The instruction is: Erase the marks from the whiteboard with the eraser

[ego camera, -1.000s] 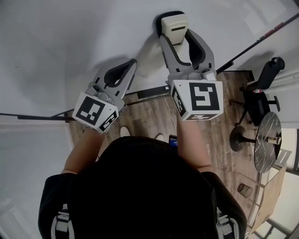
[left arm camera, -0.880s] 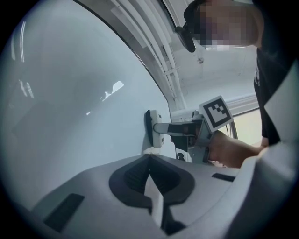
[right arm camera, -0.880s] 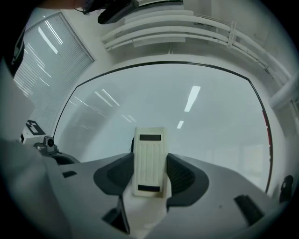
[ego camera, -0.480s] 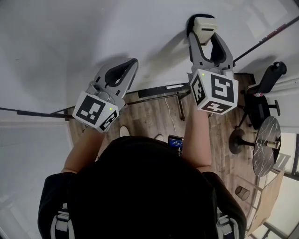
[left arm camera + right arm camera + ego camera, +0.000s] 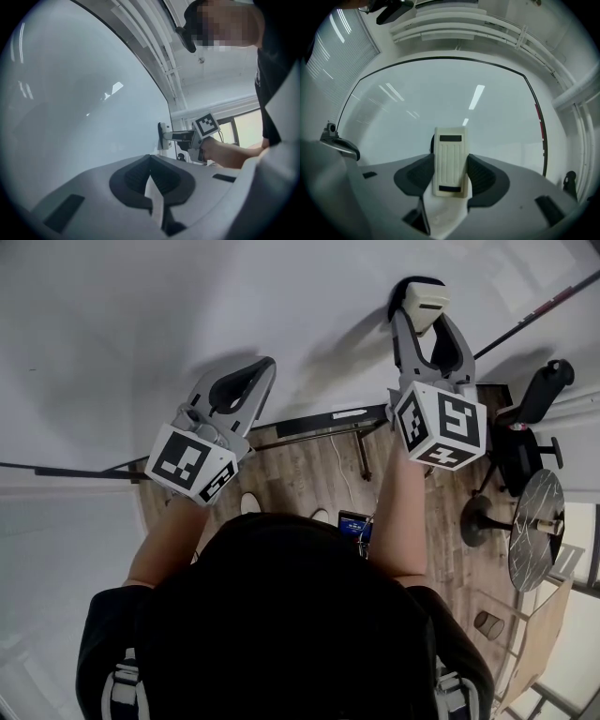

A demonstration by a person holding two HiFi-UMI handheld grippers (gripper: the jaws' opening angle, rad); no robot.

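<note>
Jaws on your right gripper clamp the eraser, and its face is pressed flat to the whiteboard, up at one o'clock in the head view. Your left gripper hangs at eight o'clock from it, jaws together on nothing, tips near the board.

You have two grippers, the left gripper and the right gripper, one eraser, one whiteboard, one office chair and one round table.
</note>
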